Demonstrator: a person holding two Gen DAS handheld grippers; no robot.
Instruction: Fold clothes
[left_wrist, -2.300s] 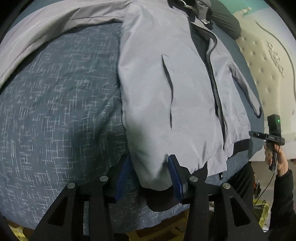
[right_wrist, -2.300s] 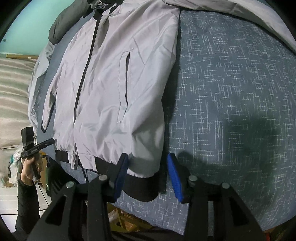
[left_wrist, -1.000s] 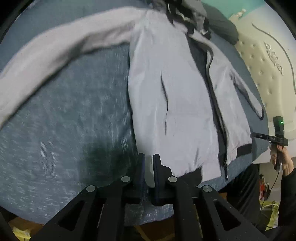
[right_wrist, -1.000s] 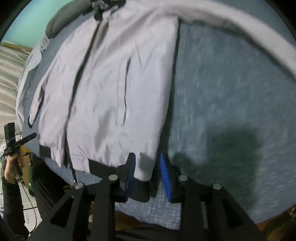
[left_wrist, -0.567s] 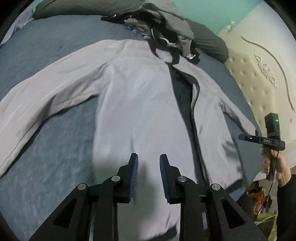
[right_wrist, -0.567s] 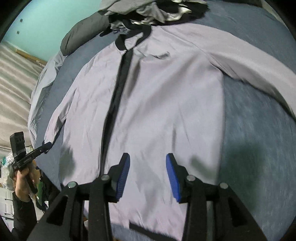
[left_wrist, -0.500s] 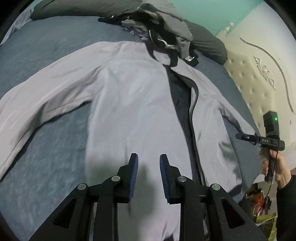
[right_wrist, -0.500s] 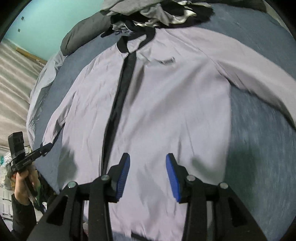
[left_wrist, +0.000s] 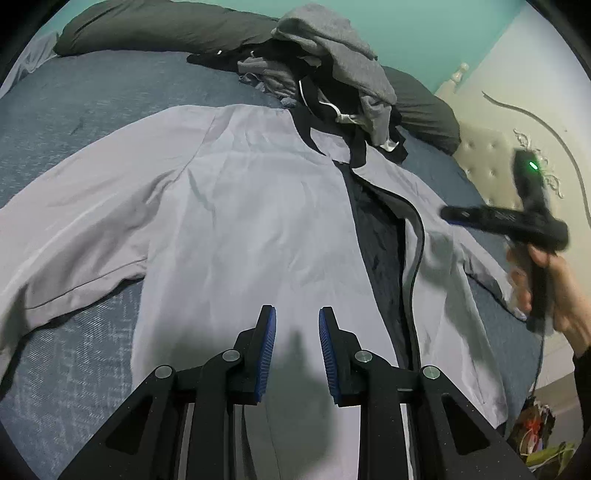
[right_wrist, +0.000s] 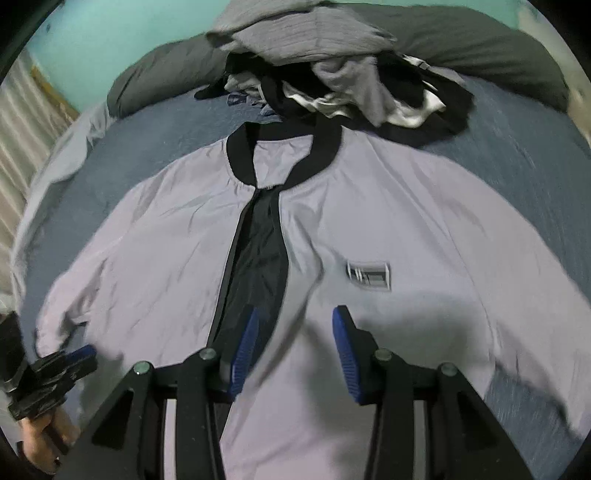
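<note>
Below both grippers the jacket (right_wrist: 388, 221) lies spread, collar away, sleeves out sideways — left gripper (left_wrist: 293, 347) and right gripper (right_wrist: 293, 347) gape empty.

Home bedroom. Bed with blue-grey patterned cover (left_wrist: 92, 96), dark pillows (left_wrist: 155, 29) at 12 o'clock, cream tufted headboard (left_wrist: 491, 162) with ornate trim at 2 o'clock in the left wrist view. Teal wall (right_wrist: 110, 48) behind. Loose heap of clothes (right_wrist: 332, 62) by the pillows, grey jacket (right_wrist: 406, 221) spread flat on the cover. Striped curtain-like fabric (right_wrist: 22, 122) at 9 o'clock in the right wrist view.
</note>
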